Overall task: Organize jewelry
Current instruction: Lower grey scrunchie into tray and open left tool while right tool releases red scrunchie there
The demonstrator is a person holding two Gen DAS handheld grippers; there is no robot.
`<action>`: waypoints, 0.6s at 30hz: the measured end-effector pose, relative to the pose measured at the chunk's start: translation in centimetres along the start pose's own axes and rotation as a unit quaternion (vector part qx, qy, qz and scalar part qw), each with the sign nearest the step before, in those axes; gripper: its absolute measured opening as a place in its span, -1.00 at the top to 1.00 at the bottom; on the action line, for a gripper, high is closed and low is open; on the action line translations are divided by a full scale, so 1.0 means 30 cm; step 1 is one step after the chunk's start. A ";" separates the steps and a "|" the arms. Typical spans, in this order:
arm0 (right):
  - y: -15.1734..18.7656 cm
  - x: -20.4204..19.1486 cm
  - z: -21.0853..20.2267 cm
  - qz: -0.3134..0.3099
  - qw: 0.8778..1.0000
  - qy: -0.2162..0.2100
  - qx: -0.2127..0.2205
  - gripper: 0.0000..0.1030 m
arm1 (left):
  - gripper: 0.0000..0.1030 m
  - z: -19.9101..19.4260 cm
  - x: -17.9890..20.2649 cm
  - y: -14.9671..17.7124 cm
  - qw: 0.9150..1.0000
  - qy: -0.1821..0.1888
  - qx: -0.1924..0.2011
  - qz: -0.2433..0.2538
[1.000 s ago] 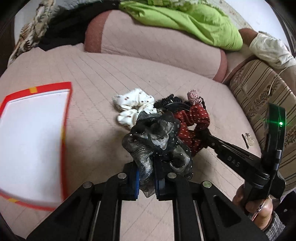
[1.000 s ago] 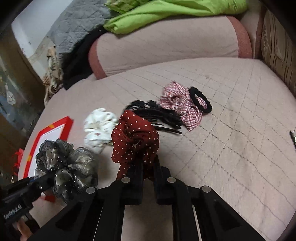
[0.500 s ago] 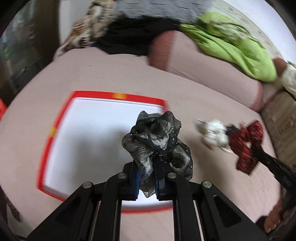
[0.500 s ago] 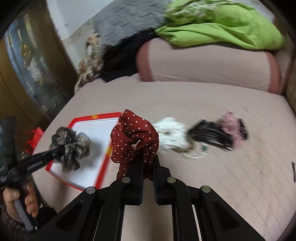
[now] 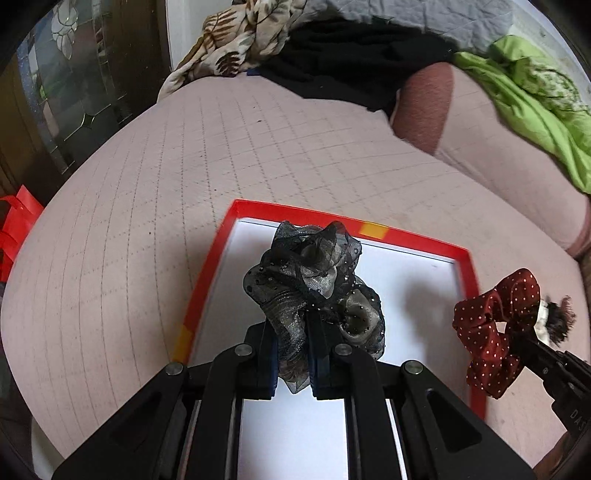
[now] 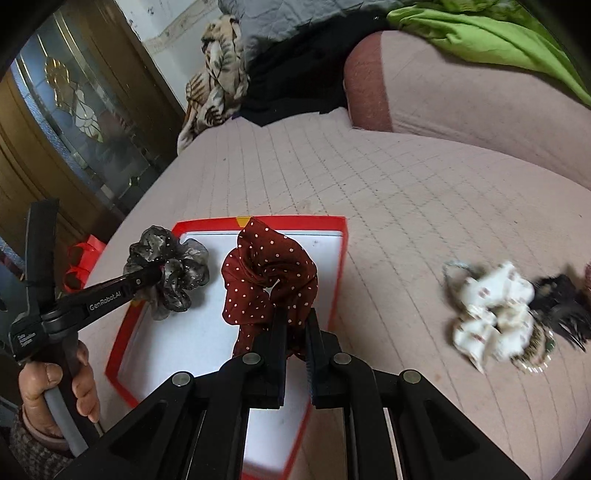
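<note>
My left gripper (image 5: 293, 332) is shut on a grey-black sheer scrunchie (image 5: 314, 280) and hangs over the white tray with a red rim (image 5: 207, 280). The right wrist view shows that same scrunchie (image 6: 170, 266) in the left gripper (image 6: 157, 275) above the tray's (image 6: 338, 273) left part. My right gripper (image 6: 295, 317) is shut on a dark red scrunchie with white dots (image 6: 269, 269), over the tray's right half. In the left wrist view the red scrunchie (image 5: 495, 328) hangs at the tray's right rim.
On the pink quilted sofa seat (image 6: 388, 192), right of the tray, lie a white patterned scrunchie (image 6: 491, 306) and a black hair clip (image 6: 561, 306). A pink bolster (image 6: 461, 92) and a green cloth (image 6: 491, 33) are behind. A hand (image 6: 55, 380) holds the left gripper's handle.
Both grippers carried their scrunchies leftward from the pile of hair things to above the red-rimmed tray. The pile now lies off to the right.
</note>
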State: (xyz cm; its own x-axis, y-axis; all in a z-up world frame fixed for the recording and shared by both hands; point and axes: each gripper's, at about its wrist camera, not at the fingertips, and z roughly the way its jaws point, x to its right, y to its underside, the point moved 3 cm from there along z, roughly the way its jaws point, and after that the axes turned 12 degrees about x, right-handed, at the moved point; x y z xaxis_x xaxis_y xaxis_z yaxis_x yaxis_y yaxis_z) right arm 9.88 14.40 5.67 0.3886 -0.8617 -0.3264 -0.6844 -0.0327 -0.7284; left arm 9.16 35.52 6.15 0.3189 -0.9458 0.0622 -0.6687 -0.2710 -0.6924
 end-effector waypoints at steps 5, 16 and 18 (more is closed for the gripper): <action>-0.016 -0.008 0.090 -0.009 1.000 0.012 -0.004 0.81 | 0.76 0.078 -0.030 -0.021 1.000 -0.012 -0.007 -0.010; -0.049 -0.012 0.180 -0.026 0.999 0.035 0.007 -0.12 | 0.06 0.106 -0.063 -0.051 0.999 -0.025 0.010 -0.042; -0.058 -0.014 0.140 -0.032 0.999 0.030 0.020 -0.32 | 0.06 0.082 -0.064 -0.054 0.999 -0.021 0.014 -0.040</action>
State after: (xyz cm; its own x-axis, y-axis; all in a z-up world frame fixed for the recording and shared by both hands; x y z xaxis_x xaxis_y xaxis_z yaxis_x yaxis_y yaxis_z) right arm 13.50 16.95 4.53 0.3914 -0.8877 -0.2424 -0.6336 -0.0690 -0.7706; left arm 11.28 38.23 5.37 0.3990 -0.9127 0.0885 -0.6211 -0.3400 -0.7061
